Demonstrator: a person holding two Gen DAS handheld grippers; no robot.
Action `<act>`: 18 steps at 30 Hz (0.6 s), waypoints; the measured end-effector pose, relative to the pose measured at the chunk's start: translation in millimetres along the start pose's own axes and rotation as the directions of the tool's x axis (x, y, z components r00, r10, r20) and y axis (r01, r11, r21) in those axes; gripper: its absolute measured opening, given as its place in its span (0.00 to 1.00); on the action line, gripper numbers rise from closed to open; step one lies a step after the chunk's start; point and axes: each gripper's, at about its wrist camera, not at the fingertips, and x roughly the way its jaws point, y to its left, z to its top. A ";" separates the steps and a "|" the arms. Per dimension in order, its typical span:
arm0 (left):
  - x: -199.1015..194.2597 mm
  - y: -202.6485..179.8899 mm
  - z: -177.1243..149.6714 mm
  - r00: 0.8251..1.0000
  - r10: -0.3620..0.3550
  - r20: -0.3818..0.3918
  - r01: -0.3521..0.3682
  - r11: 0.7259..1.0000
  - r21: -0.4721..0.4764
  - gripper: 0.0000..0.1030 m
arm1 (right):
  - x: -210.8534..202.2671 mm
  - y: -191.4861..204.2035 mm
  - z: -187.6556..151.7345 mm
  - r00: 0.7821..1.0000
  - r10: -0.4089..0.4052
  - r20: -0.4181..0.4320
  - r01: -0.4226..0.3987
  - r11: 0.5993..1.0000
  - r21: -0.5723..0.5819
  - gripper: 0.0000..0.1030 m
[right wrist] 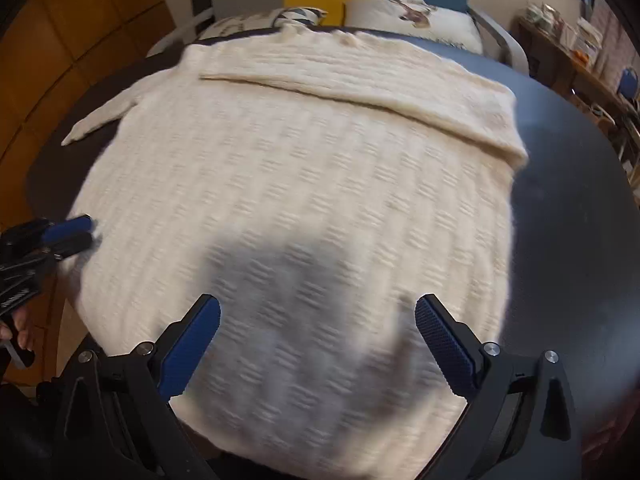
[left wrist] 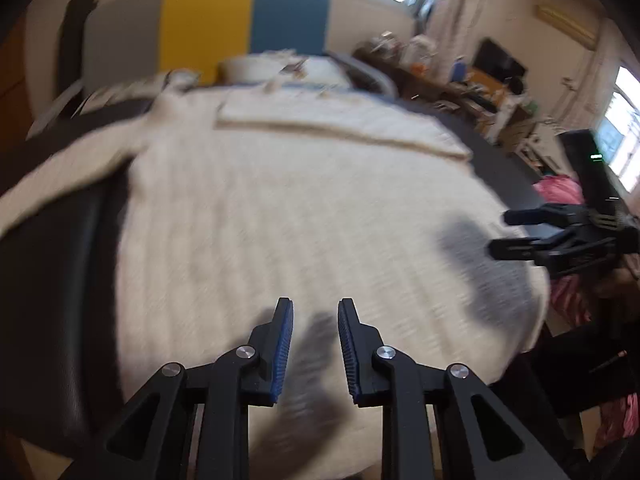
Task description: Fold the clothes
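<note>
A cream knitted sweater [right wrist: 300, 160] lies flat on a dark table [right wrist: 568, 220]. One sleeve [right wrist: 360, 88] is folded across its far part, and the other sleeve [right wrist: 104, 120] sticks out to the left. My right gripper [right wrist: 318, 308] hovers over the near hem, open wide, with nothing between its fingers. In the left wrist view the sweater [left wrist: 280, 200] is blurred. My left gripper [left wrist: 314, 312] is above the sweater's near part, its jaws a little apart with no cloth between them. The right gripper [left wrist: 500, 232] shows at the right edge. The left gripper [right wrist: 80, 232] shows by the sweater's left edge.
Pale cushions [right wrist: 412, 16] lie past the table's far end, in front of a yellow and blue panel [left wrist: 244, 24]. A cluttered desk [left wrist: 460, 84] lines the right wall. Pink cloth [left wrist: 560, 192] sits at the right. Wooden cupboards [right wrist: 80, 40] stand left.
</note>
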 end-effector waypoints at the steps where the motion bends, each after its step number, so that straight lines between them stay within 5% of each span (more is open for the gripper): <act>1: -1.5 6.0 -5.3 1.000 -0.010 0.007 0.011 1.000 -0.016 0.21 | 3.5 6.7 -0.8 1.000 -0.010 -0.008 0.010 1.000 -0.022 0.97; 3: -4.4 13.1 -13.6 1.000 -0.019 0.012 0.020 0.999 -0.032 0.21 | 21.1 15.8 -8.2 0.997 -0.032 -0.068 0.029 0.998 -0.049 0.97; 10: -14.4 24.1 2.0 0.994 -0.056 0.090 0.063 0.996 -0.067 0.22 | 17.6 13.3 -27.1 0.999 -0.030 -0.020 0.029 0.998 -0.051 0.98; 15: -8.1 42.9 44.4 0.989 -0.037 0.142 0.051 0.995 -0.091 0.23 | 14.5 26.0 15.8 1.000 -0.006 -0.014 0.005 0.998 -0.061 0.98; 18: 17.1 58.9 45.5 0.998 0.028 0.048 -0.021 0.990 -0.140 0.23 | 22.2 39.7 49.4 0.999 -0.008 0.038 0.011 0.996 -0.084 0.98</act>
